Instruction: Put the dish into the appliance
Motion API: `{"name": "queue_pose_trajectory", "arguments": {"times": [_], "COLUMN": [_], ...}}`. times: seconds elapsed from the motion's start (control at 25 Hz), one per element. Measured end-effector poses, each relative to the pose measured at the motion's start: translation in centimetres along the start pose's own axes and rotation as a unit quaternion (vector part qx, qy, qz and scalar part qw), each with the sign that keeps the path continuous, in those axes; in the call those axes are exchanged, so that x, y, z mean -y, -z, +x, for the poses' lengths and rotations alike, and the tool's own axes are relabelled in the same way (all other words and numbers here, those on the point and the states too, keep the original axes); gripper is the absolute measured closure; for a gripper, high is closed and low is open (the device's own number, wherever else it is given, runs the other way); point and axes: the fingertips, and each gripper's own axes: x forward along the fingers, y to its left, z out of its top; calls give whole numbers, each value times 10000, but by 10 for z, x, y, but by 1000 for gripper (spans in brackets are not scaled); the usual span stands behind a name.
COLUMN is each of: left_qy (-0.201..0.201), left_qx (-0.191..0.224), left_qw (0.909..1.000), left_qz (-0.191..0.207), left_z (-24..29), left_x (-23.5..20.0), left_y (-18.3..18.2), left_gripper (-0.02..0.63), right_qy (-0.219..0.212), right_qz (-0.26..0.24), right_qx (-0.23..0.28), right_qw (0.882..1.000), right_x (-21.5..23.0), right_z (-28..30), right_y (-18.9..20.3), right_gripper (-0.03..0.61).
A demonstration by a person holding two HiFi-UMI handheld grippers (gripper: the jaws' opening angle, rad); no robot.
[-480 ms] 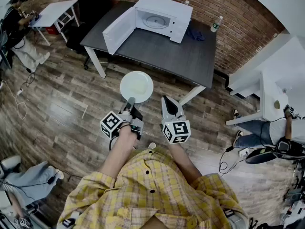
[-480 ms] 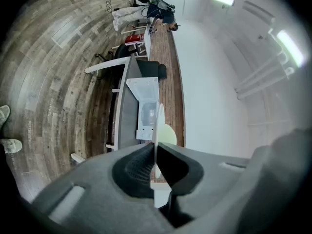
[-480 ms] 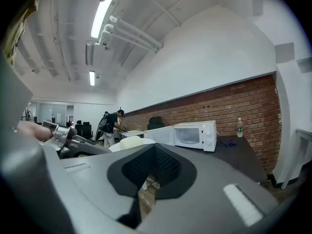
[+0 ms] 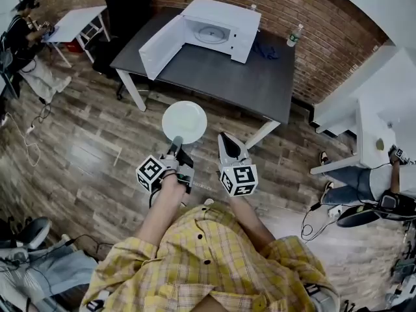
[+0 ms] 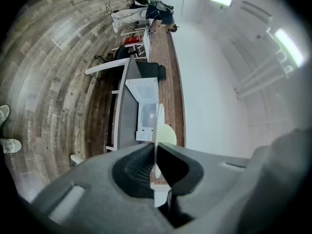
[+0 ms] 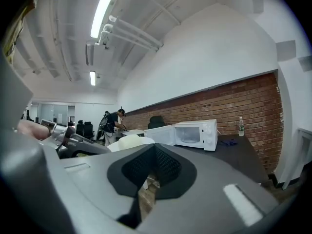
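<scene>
Left gripper [image 4: 175, 143] is pinching the near rim of the white dish [image 4: 184, 121] in the head view, its jaws closed down on that thin edge. The dish is hanging out flat in front of it above the wood floor [image 4: 84, 142], short of the dark table [image 4: 260, 83]. Just beside it the right gripper [image 4: 223, 139] is riding with its jaws drawn together, nothing in them, clear of the dish. On the table the white microwave [image 4: 224, 28] is sitting with its door [image 4: 159, 44] swung wide open to the left, and a bottle [image 4: 296, 34] is standing near the brick wall [image 4: 318, 8].

In the left gripper view the room is lying on its side. The dish [image 5: 166, 134] is showing edge-on, running straight out from the left gripper [image 5: 155, 152], whose jaws are pressing on it from both sides. Beyond it the open microwave [image 5: 146, 106] is facing the camera on the table [image 5: 124, 111].

In the right gripper view the right gripper [image 6: 155, 147] is showing its jaws meeting at the tips, empty. The dish [image 6: 127, 141] is floating to their left, next to the left gripper [image 6: 80, 145]. Ahead, the microwave [image 6: 197, 133] is standing on the table [image 6: 243, 152] with its door [image 6: 160, 134] open and the bottle [image 6: 240, 126] at its right.
</scene>
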Motion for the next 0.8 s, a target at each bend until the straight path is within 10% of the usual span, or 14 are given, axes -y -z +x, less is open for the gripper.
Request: {"name": "queue_pose_trajectory", "arguments": {"times": [0.8], "left_qy": [92], "left_qx": [385], "left_qw": [9992], "left_qz": [-41], "left_z": [22], "left_x": [-7], "left_y": [38], "left_gripper": [603], "right_qy": [-414], "right_qz": [-182], "right_qx": [100], "right_qw": [9989], "right_x": [44], "right_z": [-18], "right_y": [-2], "right_gripper": [575]}}
